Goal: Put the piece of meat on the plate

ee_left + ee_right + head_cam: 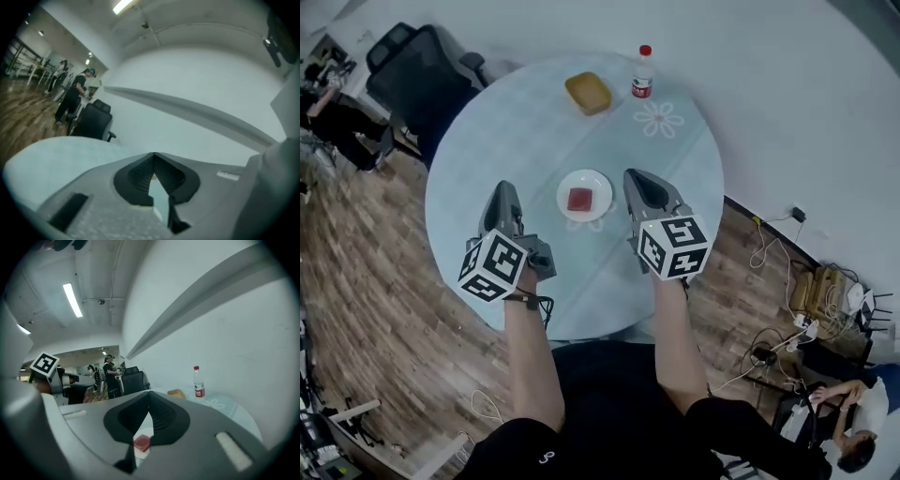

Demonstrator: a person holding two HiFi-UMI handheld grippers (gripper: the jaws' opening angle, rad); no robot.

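Left gripper (504,189) and right gripper (638,178) are clenched, empty; the meat (580,199) on the plate (605,184) looks soft, light, perhaps slippery, best pinched across its sides

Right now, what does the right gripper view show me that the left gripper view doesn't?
Only the right gripper view: the piece of meat lying on the plate, seen past the shut, empty jaws of the right gripper; the bottle; the yellow block; a marker cube at the left edge.
Only the left gripper view: the left gripper itself, jaws shut on nothing; no meat shows there.
Both: the round table, a black office chair, a standing person in dark clothes and the white wall.
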